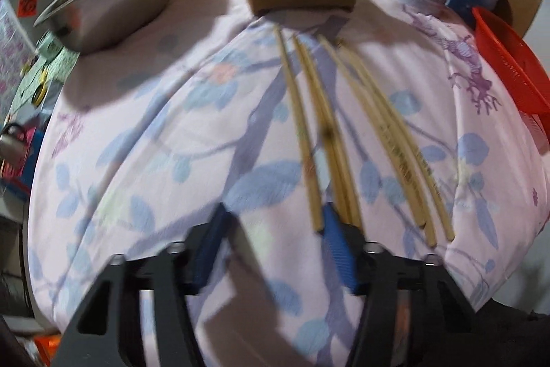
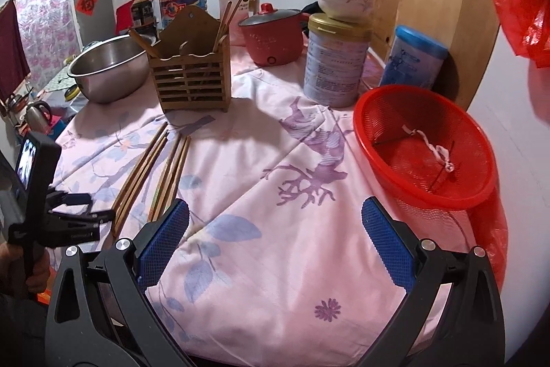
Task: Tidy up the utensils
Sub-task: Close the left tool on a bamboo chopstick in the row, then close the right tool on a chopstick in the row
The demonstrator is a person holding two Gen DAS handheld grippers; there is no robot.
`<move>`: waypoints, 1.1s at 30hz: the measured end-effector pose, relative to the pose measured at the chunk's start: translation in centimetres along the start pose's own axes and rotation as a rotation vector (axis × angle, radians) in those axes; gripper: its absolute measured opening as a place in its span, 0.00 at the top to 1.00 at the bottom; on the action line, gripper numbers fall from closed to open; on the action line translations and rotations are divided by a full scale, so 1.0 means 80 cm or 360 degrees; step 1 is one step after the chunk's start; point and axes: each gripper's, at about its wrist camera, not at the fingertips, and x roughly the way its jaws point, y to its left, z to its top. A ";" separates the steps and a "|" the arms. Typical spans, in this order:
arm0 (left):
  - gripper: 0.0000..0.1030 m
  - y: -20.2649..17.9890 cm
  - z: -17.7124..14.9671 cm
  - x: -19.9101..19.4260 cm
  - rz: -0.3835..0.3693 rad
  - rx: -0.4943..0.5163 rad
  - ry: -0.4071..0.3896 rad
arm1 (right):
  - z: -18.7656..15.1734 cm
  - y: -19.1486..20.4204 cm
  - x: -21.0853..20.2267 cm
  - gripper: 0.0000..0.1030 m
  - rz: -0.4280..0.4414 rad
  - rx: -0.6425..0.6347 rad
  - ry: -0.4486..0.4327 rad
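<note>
The left claw [image 1: 271, 250] hung low over the bench [image 1: 172, 133], its jaws partly apart with nothing between them; its right pad sat against the near ends of the chopsticks [image 1: 326, 140], no grip made. The right claw [image 2: 275, 246] stood wide and empty over bare cloth, beside the red basket [image 2: 426, 191].

The chopsticks lay loosely fanned on the bench, their far tips pointing at the wooden holder [image 2: 192, 74], which already held a few. They looked light, stiff and smooth, likely to roll or slip on the soft cloth; a hold around their thick near ends, gathering several at once, would probably suit best.

Left of the holder stood a steel bowl [image 2: 110, 71]; right of it a tin [image 2: 337, 57]. The cloth in front of the holder lay open, leaving room to lift and swing.
</note>
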 end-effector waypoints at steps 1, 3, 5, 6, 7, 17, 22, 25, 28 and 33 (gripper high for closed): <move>0.69 -0.001 0.006 0.001 -0.0015 0.0006 -0.0016 | -0.001 0.001 -0.001 0.06 -0.0001 0.0002 -0.0004; 0.82 0.000 0.013 0.004 -0.0025 -0.0008 -0.0024 | 0.000 0.004 -0.002 0.06 0.0011 0.0004 -0.0010; 0.94 0.006 0.017 0.006 -0.0049 -0.0039 -0.0019 | 0.001 0.009 0.000 0.06 0.0033 0.0001 -0.0009; 0.94 0.009 0.016 0.005 -0.0054 -0.0051 -0.0017 | 0.002 0.014 0.002 0.06 0.0054 -0.0003 -0.0008; 0.94 0.014 0.014 0.003 -0.0032 -0.0063 -0.0018 | 0.003 0.017 0.003 0.06 0.0080 -0.0007 -0.0008; 0.94 0.083 -0.021 -0.029 0.0090 -0.0179 0.0082 | -0.020 0.085 0.066 0.18 0.0378 -0.0209 0.0147; 0.94 0.094 -0.032 -0.047 0.0136 -0.0177 0.0102 | -0.064 0.106 0.095 0.47 0.0452 -0.0282 0.0274; 0.94 0.097 -0.033 -0.052 0.0142 -0.0173 0.0112 | -0.078 0.112 0.095 0.57 0.0499 -0.0278 0.0281; 0.94 0.095 -0.030 -0.054 0.0133 -0.0179 0.0117 | -0.083 0.118 0.092 0.62 0.0555 -0.0270 0.0263; 0.94 0.084 -0.026 -0.058 0.0115 -0.0162 0.0100 | -0.091 0.127 0.103 0.84 0.0560 -0.0273 0.0288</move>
